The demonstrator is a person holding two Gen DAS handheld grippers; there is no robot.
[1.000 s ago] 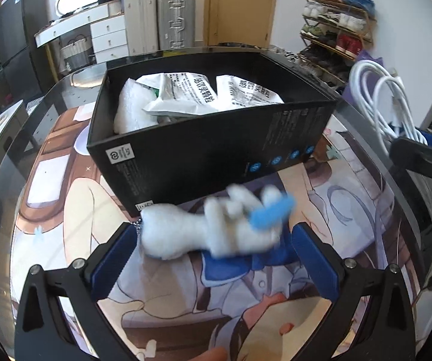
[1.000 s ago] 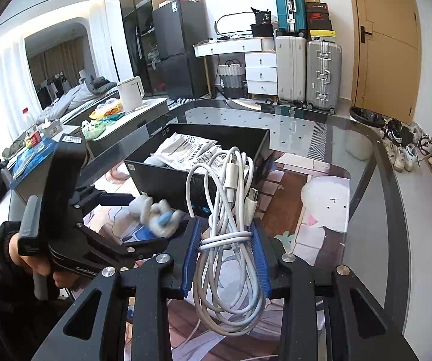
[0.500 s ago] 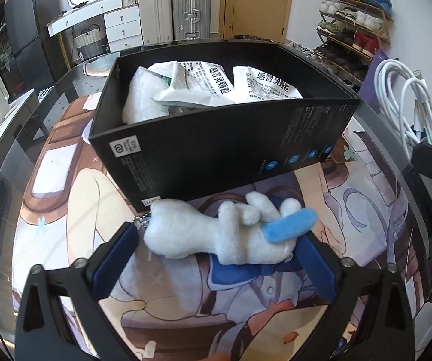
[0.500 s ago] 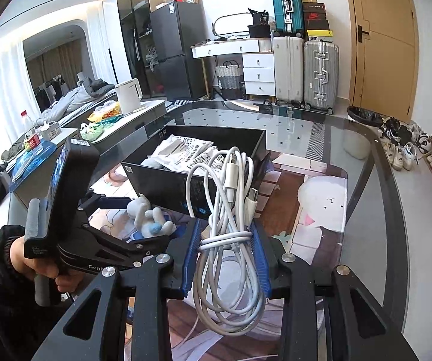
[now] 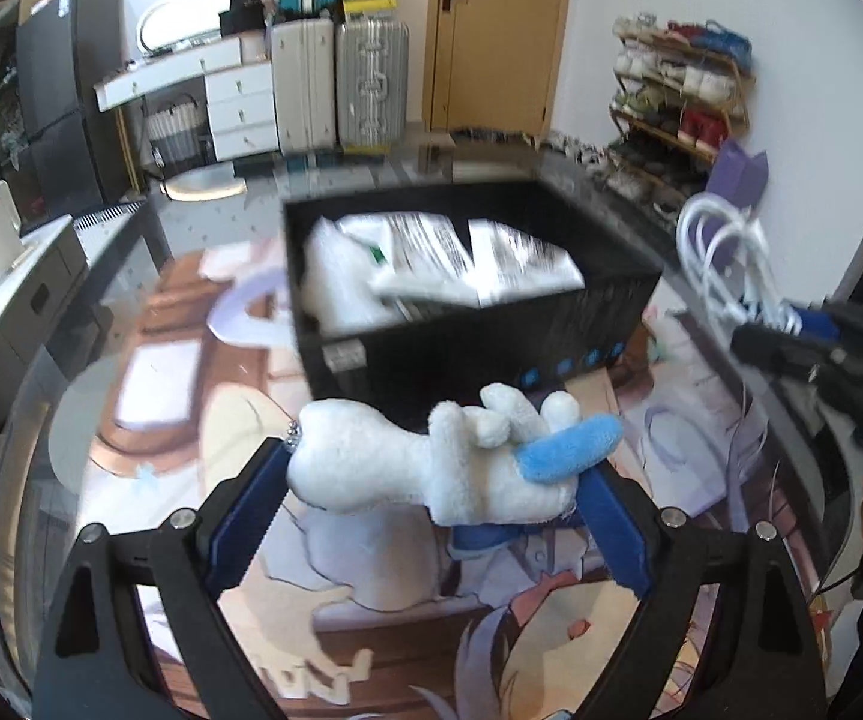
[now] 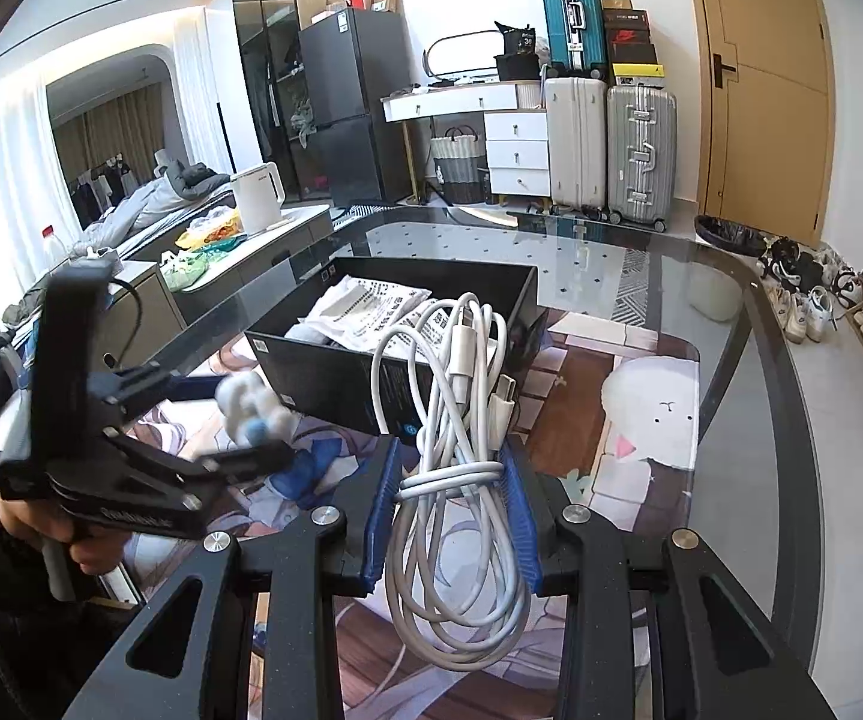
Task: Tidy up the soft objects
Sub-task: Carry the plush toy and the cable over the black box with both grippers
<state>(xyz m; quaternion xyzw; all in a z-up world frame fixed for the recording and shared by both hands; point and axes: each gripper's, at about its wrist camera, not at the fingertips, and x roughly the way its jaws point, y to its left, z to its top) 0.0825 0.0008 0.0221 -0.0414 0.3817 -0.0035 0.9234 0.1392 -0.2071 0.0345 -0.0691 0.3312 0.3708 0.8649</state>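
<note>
My left gripper (image 5: 431,480) is shut on a white plush toy (image 5: 431,462) with a blue part (image 5: 569,447) and holds it lifted above the mat, in front of the black box (image 5: 479,348). It shows blurred in the right wrist view (image 6: 251,405). My right gripper (image 6: 449,480) is shut on a coiled white cable bundle (image 6: 461,420), held above the mat to the right of the box (image 6: 335,378); the bundle also shows in the left wrist view (image 5: 725,264). White printed packets (image 5: 461,264) lie inside the box.
The box stands on a printed anime mat (image 6: 641,408) on a glass table (image 6: 749,420). A shoe rack (image 5: 677,102) is at the right, suitcases (image 6: 605,144) and drawers behind, a side counter with a kettle (image 6: 257,198) at the left.
My left gripper has lifted the plush toy higher off the mat and tilted back, so the box sits farther away in view. My right gripper holds the cable about still.
</note>
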